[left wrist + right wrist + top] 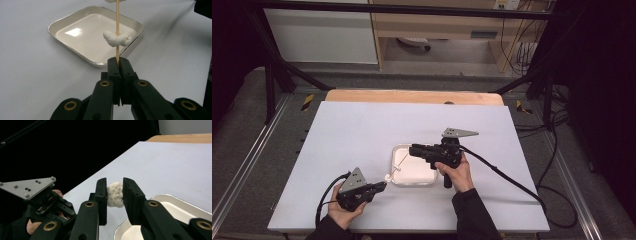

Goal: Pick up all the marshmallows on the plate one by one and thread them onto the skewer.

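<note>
Nearest the lens in the left gripper view, the left gripper (117, 62) has its two black jaws pressed together on the lower end of one thin wooden skewer (117, 37), which rises straight up out of the jaw tips. Two white lumpy pieces sit on that skewer: one piece (117, 38) threaded partway up, hanging over the tray's near corner, and a second piece (115, 194) at the far end, cut off by the top edge of that view. In the right gripper view the right gripper (115, 195) pinches that second piece between its two jaws, both pads touching it, above the tray's rim. One shallow square tray (428, 179), cream-coloured with a shiny rim, lies on the white table (362, 130); it holds nothing on its floor that can be made out. From the high view, the left gripper (382, 186) lies just left of the tray and the right gripper (413, 150) reaches in over the tray from the right, each held in one hand, the skewer (398, 165) slanting between the two.
</note>
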{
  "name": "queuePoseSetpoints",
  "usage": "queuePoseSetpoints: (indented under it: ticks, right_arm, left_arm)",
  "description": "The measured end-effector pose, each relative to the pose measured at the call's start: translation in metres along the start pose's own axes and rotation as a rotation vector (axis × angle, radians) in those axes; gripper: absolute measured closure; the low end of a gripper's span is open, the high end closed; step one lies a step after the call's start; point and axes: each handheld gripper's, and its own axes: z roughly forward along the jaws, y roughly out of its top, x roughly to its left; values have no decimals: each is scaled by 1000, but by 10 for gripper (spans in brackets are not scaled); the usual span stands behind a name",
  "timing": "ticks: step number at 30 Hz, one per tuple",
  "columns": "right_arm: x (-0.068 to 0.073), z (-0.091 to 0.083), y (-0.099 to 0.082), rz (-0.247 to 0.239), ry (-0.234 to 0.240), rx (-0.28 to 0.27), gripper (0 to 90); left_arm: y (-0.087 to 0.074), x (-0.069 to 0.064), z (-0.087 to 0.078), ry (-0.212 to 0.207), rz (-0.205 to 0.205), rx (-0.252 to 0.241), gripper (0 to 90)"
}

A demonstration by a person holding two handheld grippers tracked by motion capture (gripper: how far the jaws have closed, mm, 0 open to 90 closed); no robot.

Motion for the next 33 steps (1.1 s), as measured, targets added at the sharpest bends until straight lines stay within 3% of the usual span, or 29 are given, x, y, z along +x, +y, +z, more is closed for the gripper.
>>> queuePoseSetpoints:
  ticks: [14, 24, 33]
  right_arm:
    - [-1, 5, -5, 27, 31, 35, 761]
    - [0, 9, -11, 23, 35, 62, 802]
    - [0, 12, -16, 16, 29, 82, 814]
  left_arm:
    - [0, -2, 2, -3, 27, 17, 890]
    - [-1, -2, 5, 10, 49, 57, 891]
    - [-1, -3, 5, 20, 51, 64, 892]
